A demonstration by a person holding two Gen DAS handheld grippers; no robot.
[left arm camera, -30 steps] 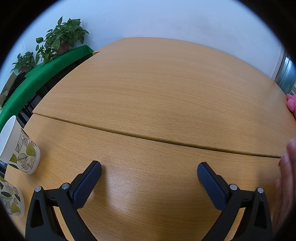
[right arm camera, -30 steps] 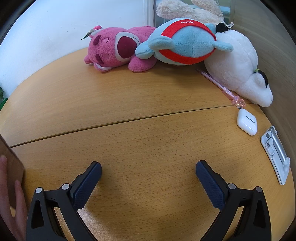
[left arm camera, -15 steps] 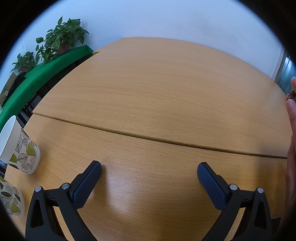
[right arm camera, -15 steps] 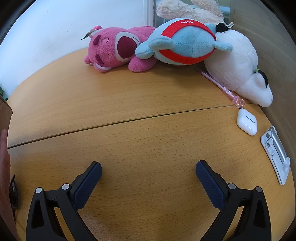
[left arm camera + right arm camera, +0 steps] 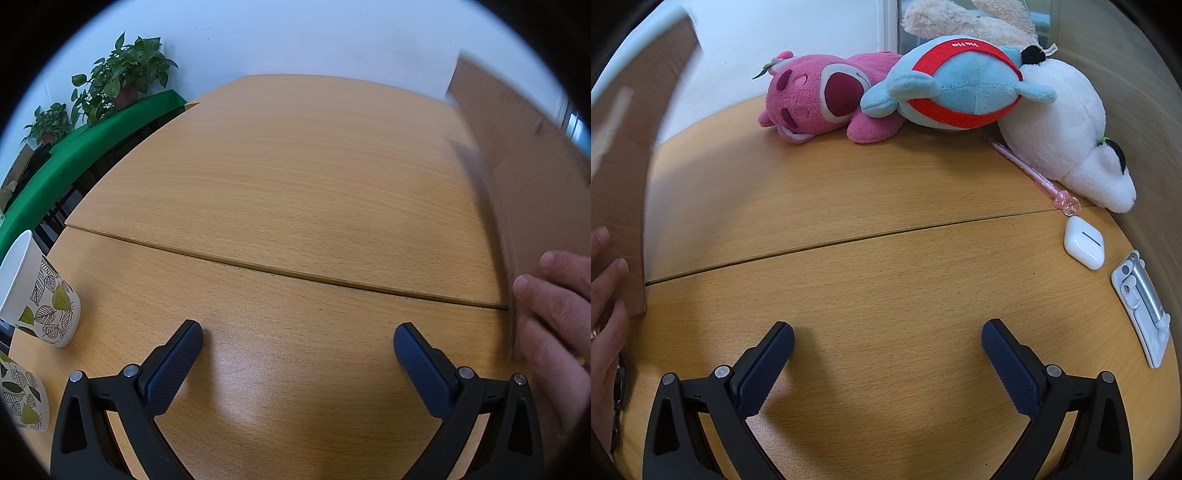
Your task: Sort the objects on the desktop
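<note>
Desktop objects: spread over a wooden desk made of two panels joined at a seam.
Plush toys: pink bear, blue-and-red plush, white plush and a beige plush behind them, bunched together at the far right edge of the desk.
Pink pen: lying just beside the white plush, charm end toward the seam.
White earbud case: near the pen's charm end, on the near panel.
Silver-white stand: flat at the right rim, just beside the case.
Leaf-print paper cups: one on its side at the left rim, another nearer the camera.
Cardboard box: blurred, standing on the desk between the two claws, with a bare hand on it.
Left claw: spread wide, nothing between the pads, low over the desk.
Right claw: spread wide, empty, low over the desk.
Background: potted plants on a green-covered surface.
</note>
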